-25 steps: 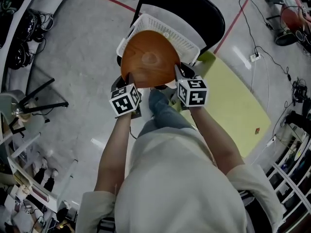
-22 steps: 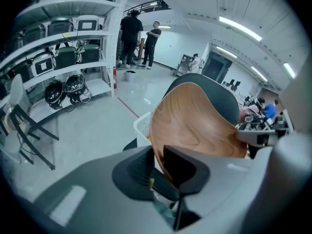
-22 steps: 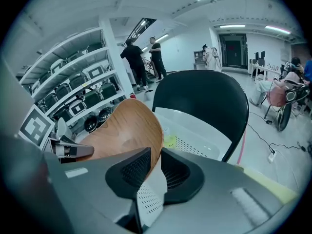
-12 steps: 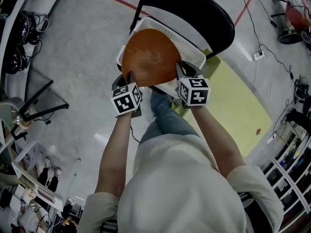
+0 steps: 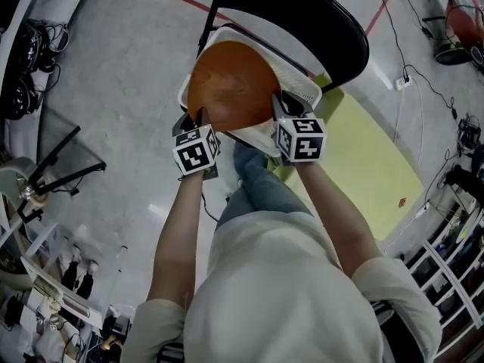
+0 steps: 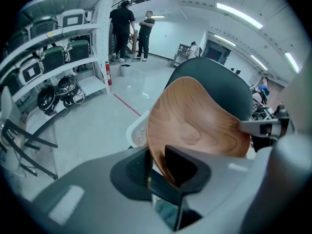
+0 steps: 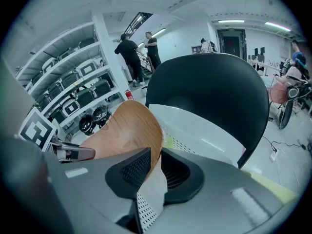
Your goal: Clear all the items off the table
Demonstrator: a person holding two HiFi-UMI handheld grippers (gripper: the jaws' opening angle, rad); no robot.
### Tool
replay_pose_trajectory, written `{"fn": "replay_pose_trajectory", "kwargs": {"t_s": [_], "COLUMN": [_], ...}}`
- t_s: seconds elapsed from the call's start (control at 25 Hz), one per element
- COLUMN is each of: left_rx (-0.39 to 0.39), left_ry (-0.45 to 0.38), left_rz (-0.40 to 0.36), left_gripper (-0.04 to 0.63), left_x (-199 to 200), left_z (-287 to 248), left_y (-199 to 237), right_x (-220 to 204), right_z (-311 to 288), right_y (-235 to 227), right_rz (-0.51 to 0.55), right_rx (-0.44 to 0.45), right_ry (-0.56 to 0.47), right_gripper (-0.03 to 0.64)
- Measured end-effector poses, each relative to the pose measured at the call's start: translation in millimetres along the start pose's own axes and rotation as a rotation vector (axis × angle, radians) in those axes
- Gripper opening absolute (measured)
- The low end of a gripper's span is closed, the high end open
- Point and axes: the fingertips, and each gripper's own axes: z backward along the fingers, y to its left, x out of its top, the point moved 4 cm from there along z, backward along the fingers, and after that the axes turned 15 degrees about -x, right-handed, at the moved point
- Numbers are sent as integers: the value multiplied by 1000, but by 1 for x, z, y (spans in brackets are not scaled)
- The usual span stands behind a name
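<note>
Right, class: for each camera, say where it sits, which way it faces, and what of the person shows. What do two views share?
Head view: on the person's head, looking down; shirt, forearms, left gripper and right gripper show, holding the wooden bowl.
Left gripper view: on the left gripper, facing along its fingers, over the bowl, towards the chair.
Right gripper view: likewise on the right gripper; its fingers show.
Shared: all show bowl and chair.
</note>
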Motion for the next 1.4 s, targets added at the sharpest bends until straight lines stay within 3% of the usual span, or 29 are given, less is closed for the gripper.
{"fn": "replay_pose_trajectory", "kwargs": {"t_s": [0.24, 0.36, 0.48, 1.4], "left_rx": [7, -21, -27, -40], "left_ry": [27, 21, -4, -42], "left_rz": [2, -4, -8, -26], "left_gripper": [100, 207, 236, 238], "left_x": [-6, -6, -2, -13], "left_z": [-6, -8, -9, 21], "left_y": [5, 0, -2, -21], "right_x": [1, 2, 3, -13], "right_z": [-4, -2, -3, 37], "right_y": [6, 8, 8, 18], "right_rz": [1, 4, 11, 47], "right_rx": [22, 21, 18, 42], "right_ry": [-4, -20, -30, -76], "right_gripper": [69, 86, 124, 120]}}
